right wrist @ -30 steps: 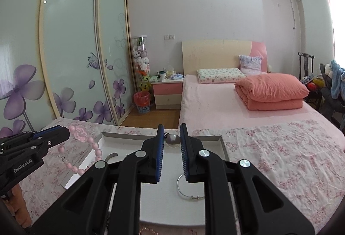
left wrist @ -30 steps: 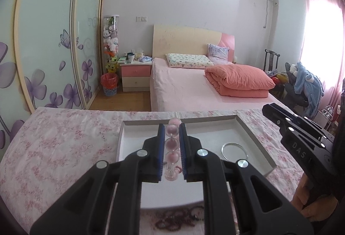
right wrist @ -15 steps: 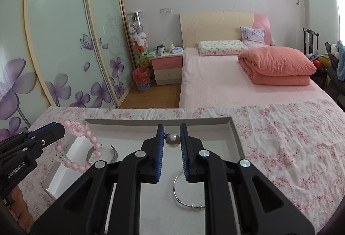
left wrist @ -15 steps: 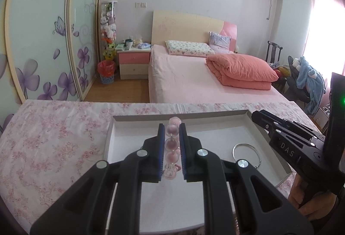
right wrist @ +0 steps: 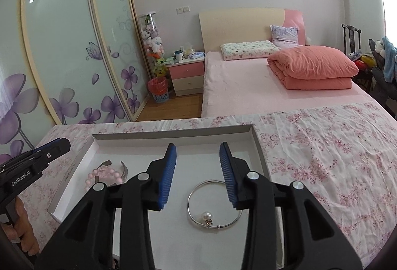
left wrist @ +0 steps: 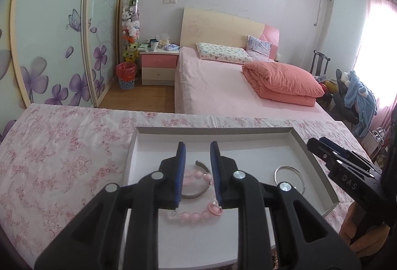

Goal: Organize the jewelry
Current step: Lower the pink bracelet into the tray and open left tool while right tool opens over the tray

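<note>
Over on the left side of the shallow white cardboard tray [left wrist: 315, 161], the left gripper [left wrist: 197, 172] is opening up, and the pink beaded bracelet [left wrist: 198, 214] is lying loose on the tray floor beneath its jaws, draped across a grey metal cuff [left wrist: 196, 193]. Toward the tray's right edge, the right gripper [right wrist: 197, 175] is spreading wider too, gripping nothing, with the thin silver bangle with a pearl charm [right wrist: 214, 205] lying flat below it. Probably best lifting both straight up so nothing's snagging.
</note>
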Demonstrator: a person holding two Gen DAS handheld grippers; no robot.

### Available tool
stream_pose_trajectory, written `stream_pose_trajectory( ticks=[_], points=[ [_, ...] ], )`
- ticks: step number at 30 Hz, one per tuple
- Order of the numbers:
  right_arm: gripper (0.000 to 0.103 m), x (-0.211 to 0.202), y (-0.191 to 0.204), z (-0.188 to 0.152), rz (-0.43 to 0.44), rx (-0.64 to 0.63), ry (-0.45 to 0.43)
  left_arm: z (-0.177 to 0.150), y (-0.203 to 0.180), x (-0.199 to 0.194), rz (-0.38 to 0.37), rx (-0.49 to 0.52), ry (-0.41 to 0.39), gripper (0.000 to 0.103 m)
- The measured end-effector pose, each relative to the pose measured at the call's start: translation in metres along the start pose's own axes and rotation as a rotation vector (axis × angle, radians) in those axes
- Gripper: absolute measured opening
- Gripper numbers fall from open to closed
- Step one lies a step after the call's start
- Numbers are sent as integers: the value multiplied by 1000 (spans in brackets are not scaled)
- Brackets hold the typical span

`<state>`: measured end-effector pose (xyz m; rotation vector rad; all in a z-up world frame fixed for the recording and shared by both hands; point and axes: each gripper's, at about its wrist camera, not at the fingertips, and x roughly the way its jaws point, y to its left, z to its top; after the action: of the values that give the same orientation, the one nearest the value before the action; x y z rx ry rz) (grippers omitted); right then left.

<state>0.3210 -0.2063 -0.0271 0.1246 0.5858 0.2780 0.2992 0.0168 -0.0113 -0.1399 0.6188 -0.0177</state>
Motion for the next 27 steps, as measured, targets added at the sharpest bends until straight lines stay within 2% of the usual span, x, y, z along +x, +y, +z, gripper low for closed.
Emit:
stream_pose_trajectory(
  ticks=[15, 20, 27],
  points=[
    [38, -29, -4, -19, -3, -47, 15, -21, 9, -24, 28, 9, 13, 30],
    [38, -46, -4, -39, 4, -67, 57, -38, 15, -41, 32, 14, 23, 33],
    [38, -70, -2, -83, 27, -109, 166, -67, 25, -62, 34, 3, 50, 34]
  ],
)
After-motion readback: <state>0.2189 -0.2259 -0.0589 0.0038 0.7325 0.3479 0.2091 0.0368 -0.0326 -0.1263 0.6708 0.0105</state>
